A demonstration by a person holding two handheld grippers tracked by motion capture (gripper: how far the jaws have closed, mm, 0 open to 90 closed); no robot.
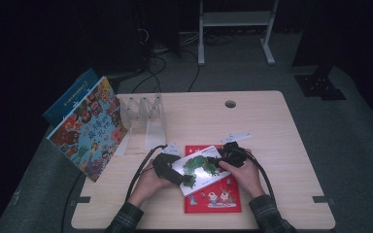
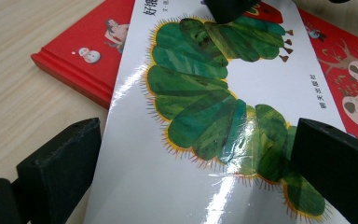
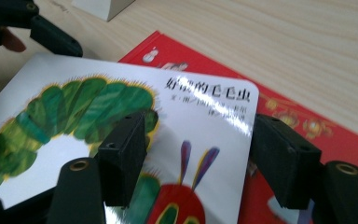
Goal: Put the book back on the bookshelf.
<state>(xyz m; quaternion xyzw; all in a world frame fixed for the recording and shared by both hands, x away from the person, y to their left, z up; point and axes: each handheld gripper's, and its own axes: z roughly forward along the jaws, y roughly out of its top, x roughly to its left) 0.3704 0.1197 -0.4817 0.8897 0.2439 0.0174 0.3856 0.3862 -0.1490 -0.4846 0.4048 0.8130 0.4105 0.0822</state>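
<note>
Caterpillar book [image 1: 198,168] is sitting near the front edge of the wooden table [image 1: 281,145], about in the middle, and it is lying across a red book [image 1: 216,199] that is flat on the wood. The caterpillar book is tipping up a little, so I think the two grippers are lifting it off the red one. The left gripper [image 1: 167,167] is reaching in at the book's left end, with its black jaws standing wide, one off each side of the white cover; they look open, and I cannot tell if they are touching it. The right gripper [image 1: 226,156] is working at the other end, by the red head of the caterpillar. One of its jaws is lying on top of the cover and the other is sitting at the edge, so it seems to be pinching the book, but I cannot tell for sure. The cover is smooth, white and very shiny, with round corners and a fat green bug. The red book is thicker and hard. Near the back left corner a clear plastic rack [image 1: 145,116] is waiting, and a big picture book [image 1: 88,128] is leaning beside it, maybe where books go.
</note>
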